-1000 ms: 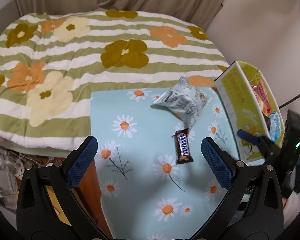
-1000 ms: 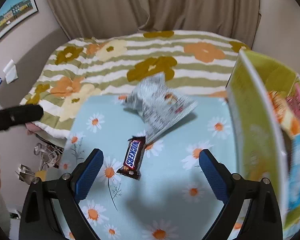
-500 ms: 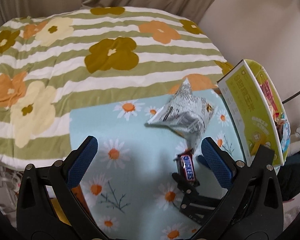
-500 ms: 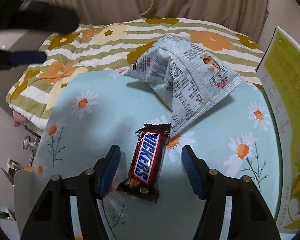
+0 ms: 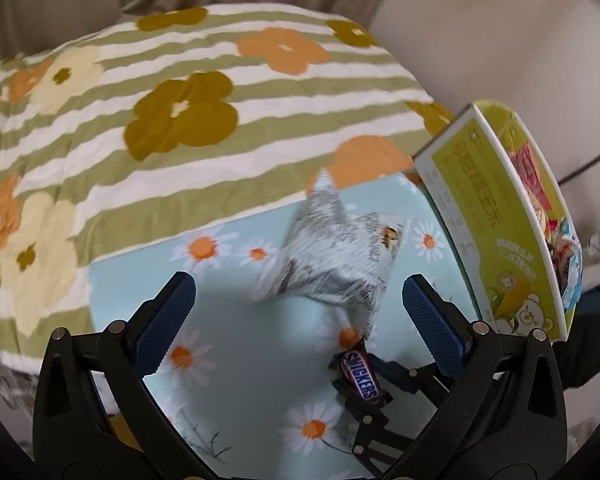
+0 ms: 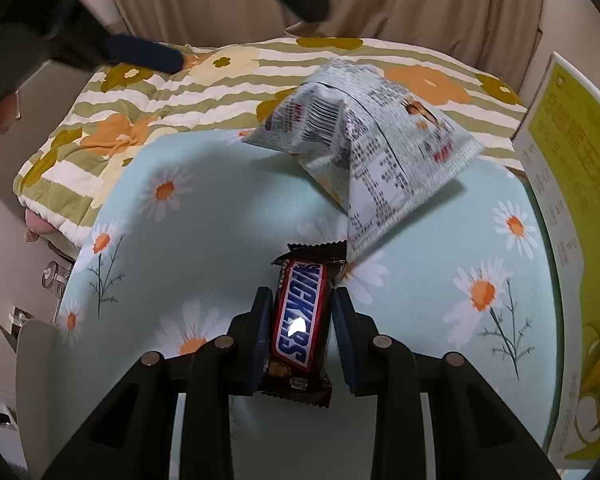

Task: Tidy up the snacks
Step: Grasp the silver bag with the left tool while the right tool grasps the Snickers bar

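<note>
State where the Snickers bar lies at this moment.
In the right wrist view, the Snickers bar lies on the daisy tablecloth between the closing right gripper pads, just below the silver snack bag.

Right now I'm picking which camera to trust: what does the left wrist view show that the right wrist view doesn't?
Only the left wrist view shows the snacks inside the yellow-green box and the open left hand-held gripper. Only the right wrist view shows the bag's barcode and the right hand-held gripper closing, its pads at the Snickers bar. Both show bar, silver snack bag, daisy cloth and striped floral blanket.
</note>
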The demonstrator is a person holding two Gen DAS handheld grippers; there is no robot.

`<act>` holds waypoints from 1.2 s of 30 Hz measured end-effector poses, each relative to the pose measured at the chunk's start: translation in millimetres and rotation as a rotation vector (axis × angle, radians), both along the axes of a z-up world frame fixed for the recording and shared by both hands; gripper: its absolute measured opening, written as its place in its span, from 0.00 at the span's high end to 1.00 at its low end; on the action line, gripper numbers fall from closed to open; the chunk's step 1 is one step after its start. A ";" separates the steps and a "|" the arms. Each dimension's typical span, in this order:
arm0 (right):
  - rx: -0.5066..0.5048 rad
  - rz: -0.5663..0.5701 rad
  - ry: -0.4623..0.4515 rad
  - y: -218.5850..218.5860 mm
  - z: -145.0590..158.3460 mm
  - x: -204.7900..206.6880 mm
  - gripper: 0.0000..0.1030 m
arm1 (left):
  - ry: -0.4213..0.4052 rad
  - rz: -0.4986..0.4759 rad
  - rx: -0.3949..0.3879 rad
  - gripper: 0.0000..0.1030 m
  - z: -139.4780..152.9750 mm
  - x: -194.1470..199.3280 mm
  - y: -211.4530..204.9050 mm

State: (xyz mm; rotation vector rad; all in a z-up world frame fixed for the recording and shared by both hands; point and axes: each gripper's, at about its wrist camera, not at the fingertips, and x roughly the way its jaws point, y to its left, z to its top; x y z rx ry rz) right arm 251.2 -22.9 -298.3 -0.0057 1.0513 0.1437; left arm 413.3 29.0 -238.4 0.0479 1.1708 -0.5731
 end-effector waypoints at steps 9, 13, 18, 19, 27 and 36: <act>0.003 -0.058 0.023 -24.8 1.6 -16.2 0.75 | 0.034 -0.164 0.085 0.00 -31.5 3.2 -60.5; 0.002 -0.089 0.028 -36.1 2.2 -20.4 0.75 | 0.031 -0.171 0.102 0.00 -44.6 7.7 -71.2; 0.018 -0.111 0.030 -46.5 1.9 -22.8 0.75 | 0.049 -0.174 0.110 0.03 -60.9 12.4 -72.9; 0.020 -0.112 0.031 -46.9 1.9 -22.9 0.75 | 0.053 -0.174 0.105 0.04 -63.1 12.7 -72.6; -0.015 -0.086 0.040 -33.2 3.3 -21.1 0.74 | 0.082 -0.186 0.049 0.31 -67.2 13.4 -71.2; 0.012 -0.104 0.036 -40.5 4.7 -18.5 0.75 | 0.043 -0.166 0.044 0.40 -52.0 6.0 -53.7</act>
